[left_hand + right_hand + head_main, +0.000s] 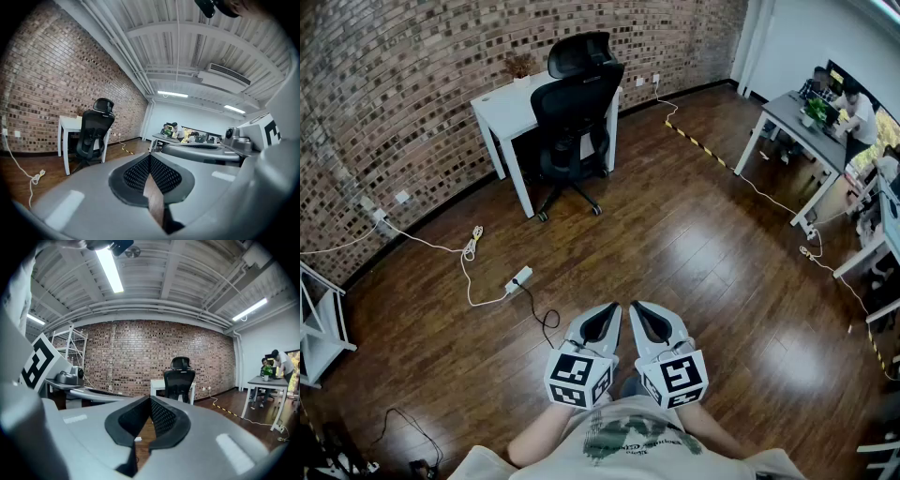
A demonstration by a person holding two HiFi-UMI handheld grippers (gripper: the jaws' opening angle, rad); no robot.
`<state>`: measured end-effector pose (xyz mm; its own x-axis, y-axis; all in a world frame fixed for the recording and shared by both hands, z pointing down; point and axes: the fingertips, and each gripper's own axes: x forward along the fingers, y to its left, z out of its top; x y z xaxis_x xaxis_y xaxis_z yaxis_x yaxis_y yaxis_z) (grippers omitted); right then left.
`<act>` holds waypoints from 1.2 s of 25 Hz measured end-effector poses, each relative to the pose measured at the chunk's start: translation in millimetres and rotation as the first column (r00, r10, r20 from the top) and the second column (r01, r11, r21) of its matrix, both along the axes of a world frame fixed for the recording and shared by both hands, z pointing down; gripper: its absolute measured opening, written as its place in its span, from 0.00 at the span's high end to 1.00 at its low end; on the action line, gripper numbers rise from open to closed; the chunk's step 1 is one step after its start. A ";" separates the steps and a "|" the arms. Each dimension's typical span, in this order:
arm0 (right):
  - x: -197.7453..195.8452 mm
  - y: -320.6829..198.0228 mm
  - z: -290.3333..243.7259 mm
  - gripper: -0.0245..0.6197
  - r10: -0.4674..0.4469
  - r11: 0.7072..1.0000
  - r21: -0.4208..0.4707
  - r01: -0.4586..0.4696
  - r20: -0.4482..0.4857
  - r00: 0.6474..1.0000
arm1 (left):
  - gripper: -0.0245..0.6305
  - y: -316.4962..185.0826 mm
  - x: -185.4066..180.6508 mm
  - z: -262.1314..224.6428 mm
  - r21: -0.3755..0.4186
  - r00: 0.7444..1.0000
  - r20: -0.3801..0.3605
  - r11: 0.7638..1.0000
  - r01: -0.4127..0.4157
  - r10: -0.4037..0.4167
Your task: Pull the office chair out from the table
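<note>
A black office chair [575, 112] with a headrest stands pushed in under a small white table [510, 111] against the brick wall, far ahead of me. It also shows in the left gripper view as the chair [95, 136] and in the right gripper view as the chair [179, 380]. My left gripper [607, 312] and right gripper [636, 310] are held side by side close to my body, well short of the chair. Both are shut with nothing between their jaws.
A white power strip [518, 278] with cables lies on the wood floor between me and the table. Yellow-black tape [694, 141] runs along the floor to the right. White desks [802, 127] with seated people stand at the far right, a white rack [319, 323] at the left.
</note>
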<state>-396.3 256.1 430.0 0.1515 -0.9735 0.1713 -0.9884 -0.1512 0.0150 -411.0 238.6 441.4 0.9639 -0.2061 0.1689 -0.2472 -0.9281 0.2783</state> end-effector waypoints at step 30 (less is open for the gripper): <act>168.3 -115.4 -8.0 0.96 -0.022 0.998 0.052 0.022 0.000 1.000 | 0.94 -112.8 156.2 -9.8 0.059 0.996 0.043 0.995 0.075 -0.078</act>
<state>-228.0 140.7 421.9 0.1294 -0.9842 0.1206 -0.9916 -0.1295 0.0066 -254.8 125.8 431.6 0.9365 -0.2897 0.1977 -0.3294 -0.9201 0.2120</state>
